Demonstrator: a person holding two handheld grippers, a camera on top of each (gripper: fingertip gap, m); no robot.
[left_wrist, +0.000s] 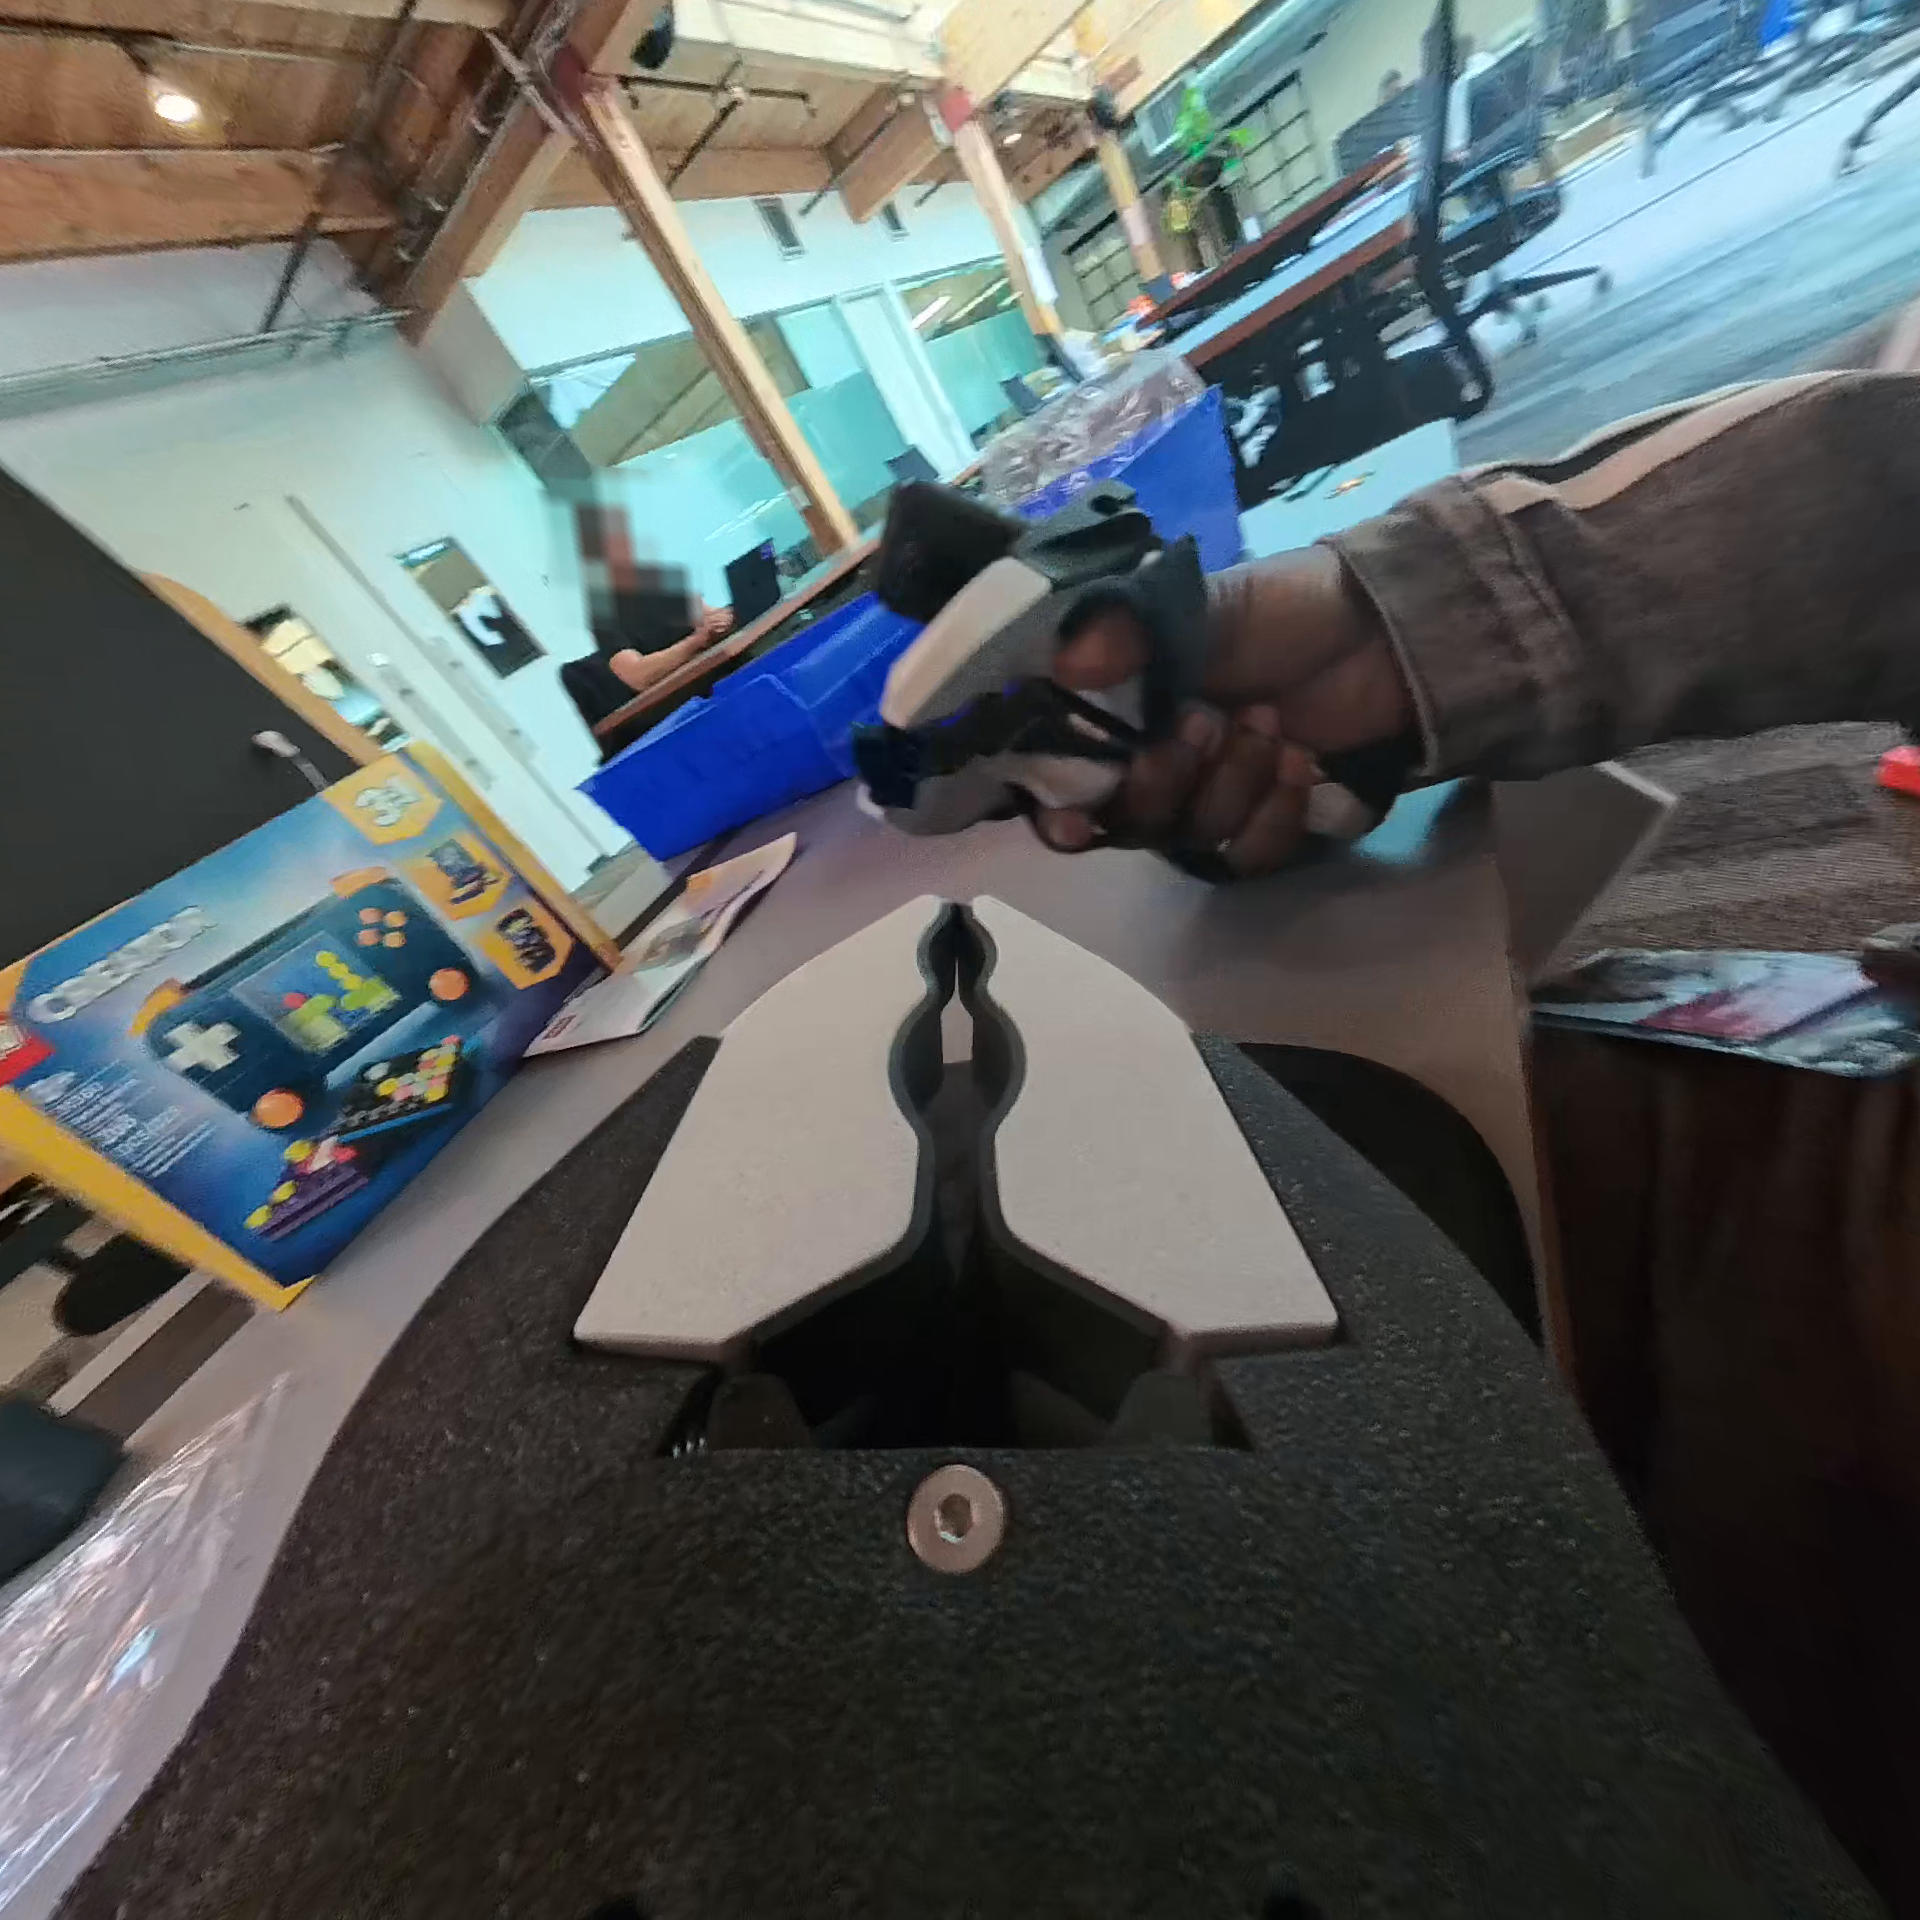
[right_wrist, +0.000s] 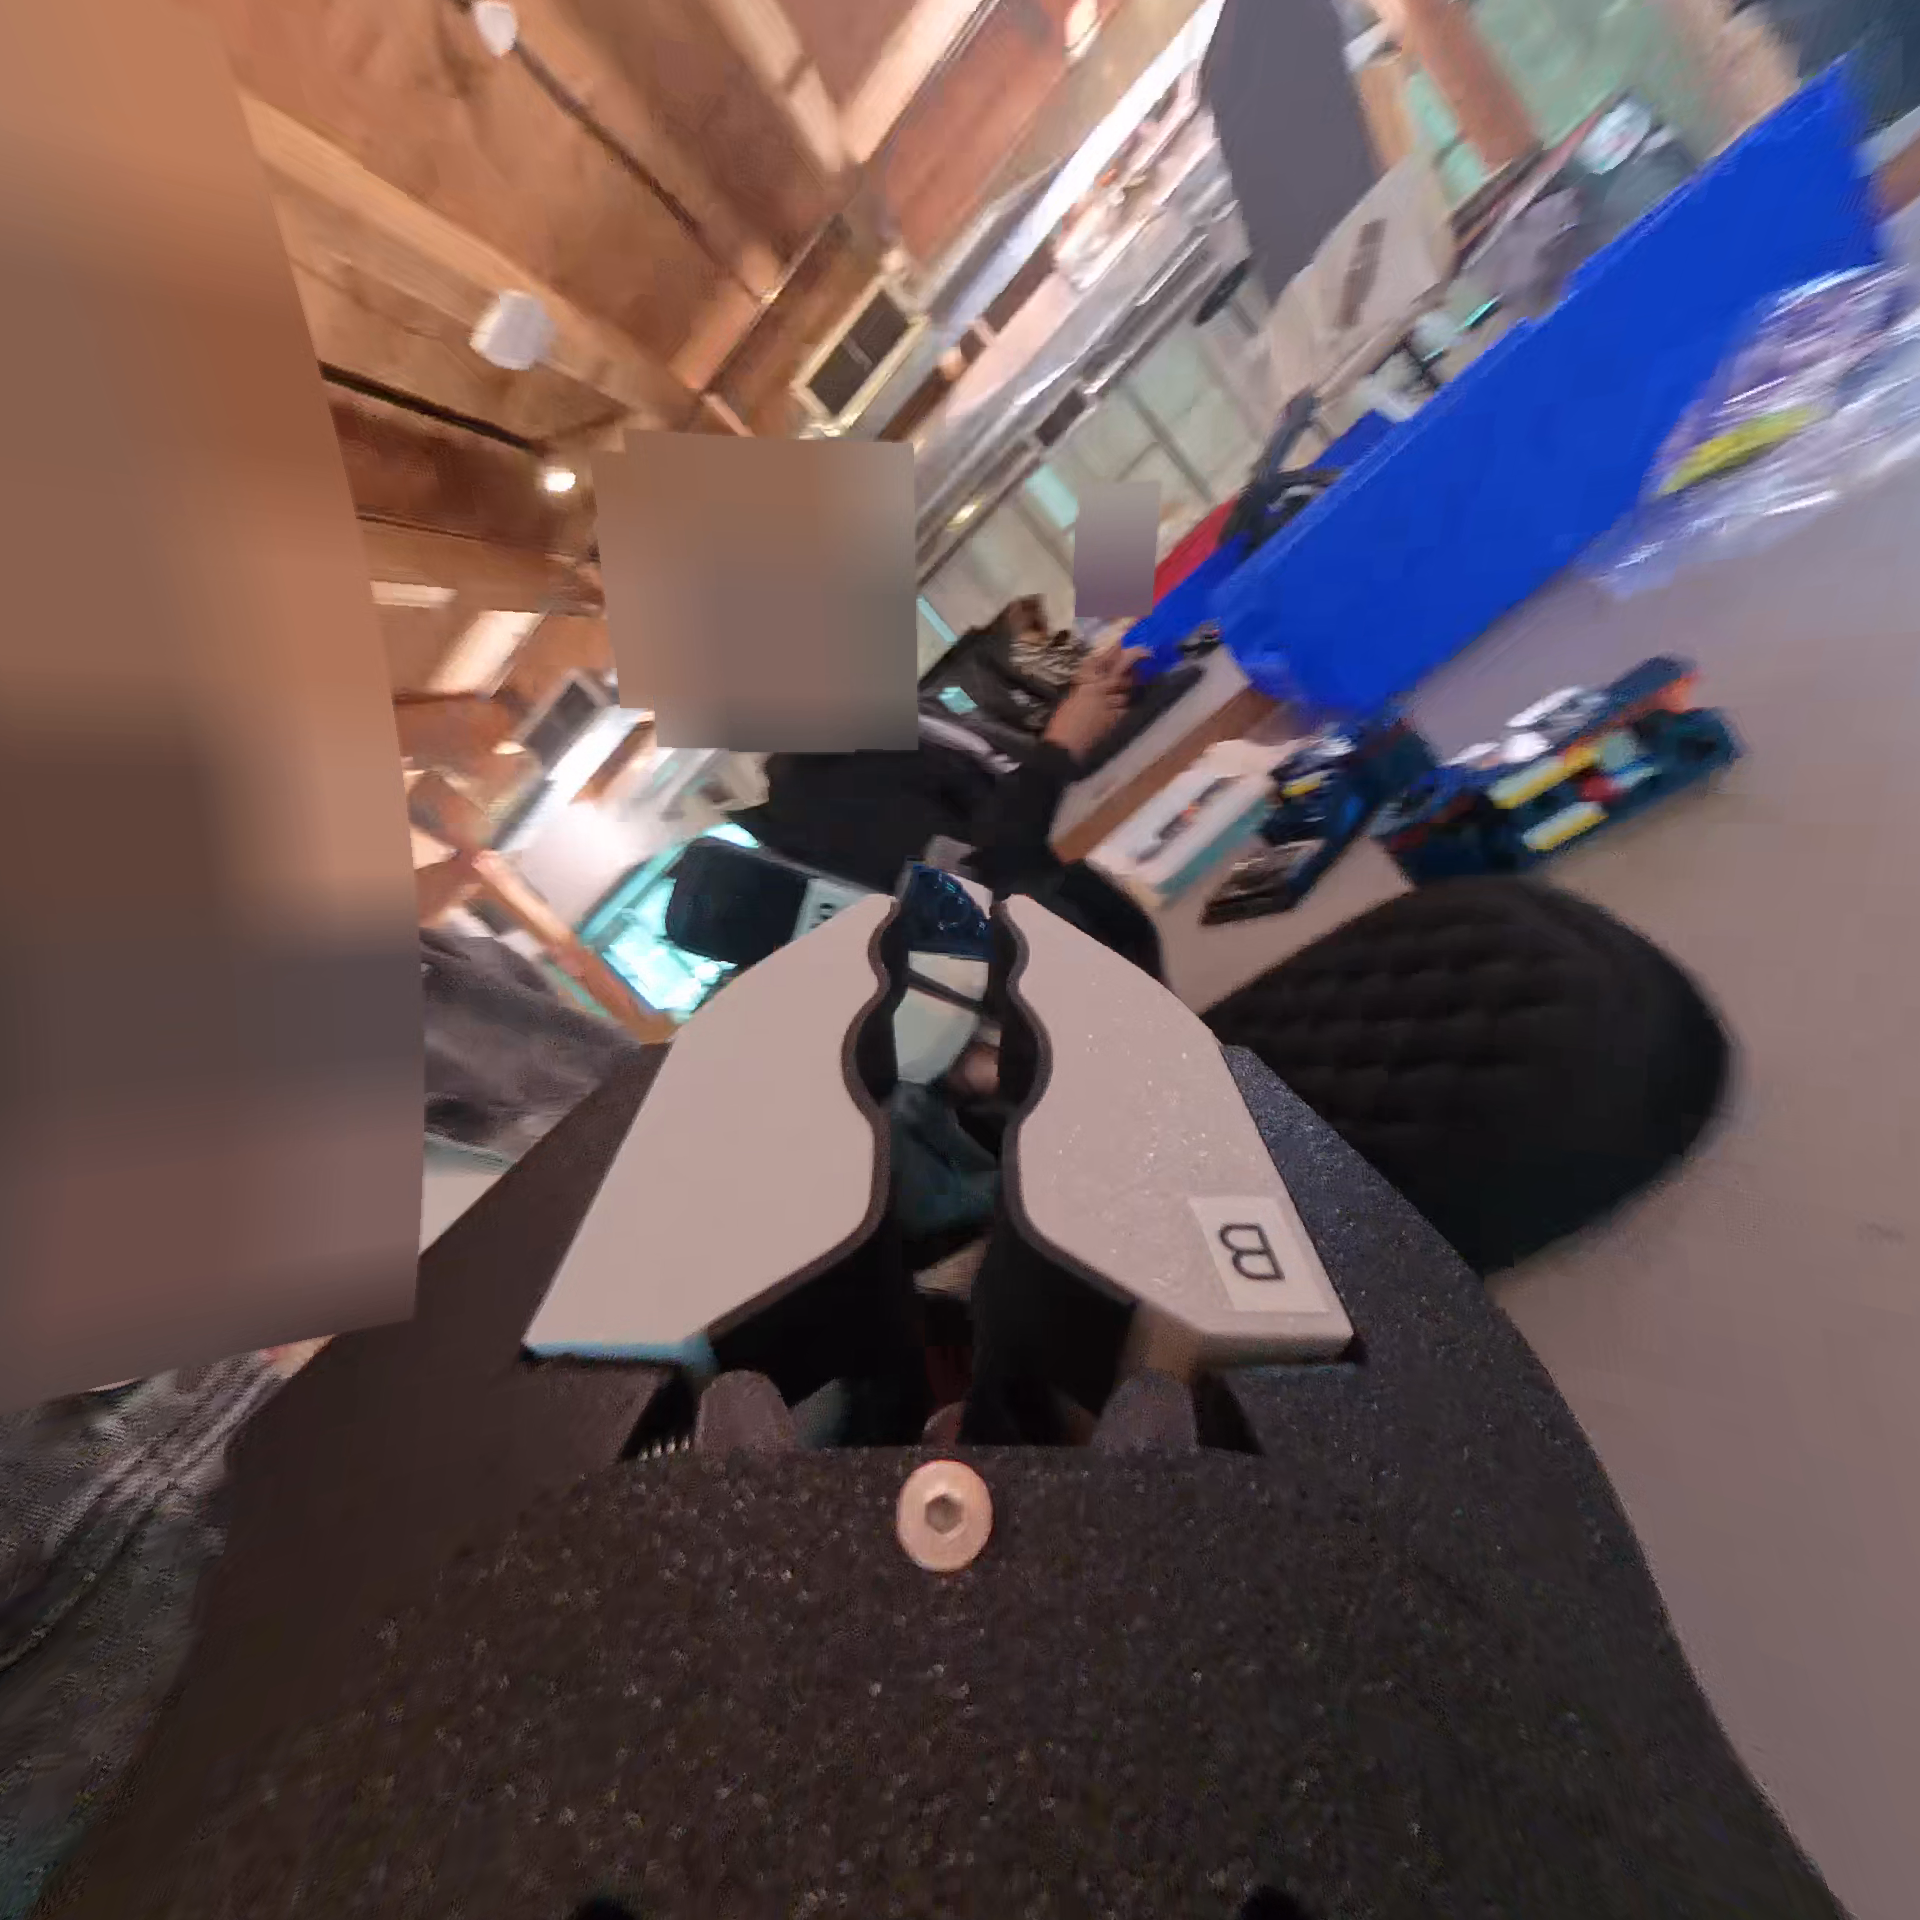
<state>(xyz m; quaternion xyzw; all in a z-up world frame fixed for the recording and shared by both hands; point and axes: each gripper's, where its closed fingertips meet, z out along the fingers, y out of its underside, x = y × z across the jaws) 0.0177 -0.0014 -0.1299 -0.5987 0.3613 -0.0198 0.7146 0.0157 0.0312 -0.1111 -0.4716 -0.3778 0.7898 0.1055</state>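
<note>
My left gripper (left_wrist: 958, 916) is shut, its grey fingertips meeting above the grey table (left_wrist: 1195, 956), and nothing shows between them. My right gripper (right_wrist: 943, 920) is shut on a small dark blue piece (right_wrist: 935, 902) at its tips. In the left wrist view a hand holds the right gripper (left_wrist: 883, 774) above the table, ahead and to the right of my left gripper. The dark blue piece (left_wrist: 881, 750) shows between its tips there too. A colourful toy box (left_wrist: 281, 1029) and an open booklet (left_wrist: 665, 956) lie to the left.
Blue bins (left_wrist: 748, 727) stand at the table's far side. A crinkled plastic bag (left_wrist: 125, 1621) lies near left. A round black padded thing (right_wrist: 1475, 1060) and partly built blue brick assemblies (right_wrist: 1507, 790) lie on the table. People sit at desks behind. Spacing between my two grippers at the tips: around 4 centimetres.
</note>
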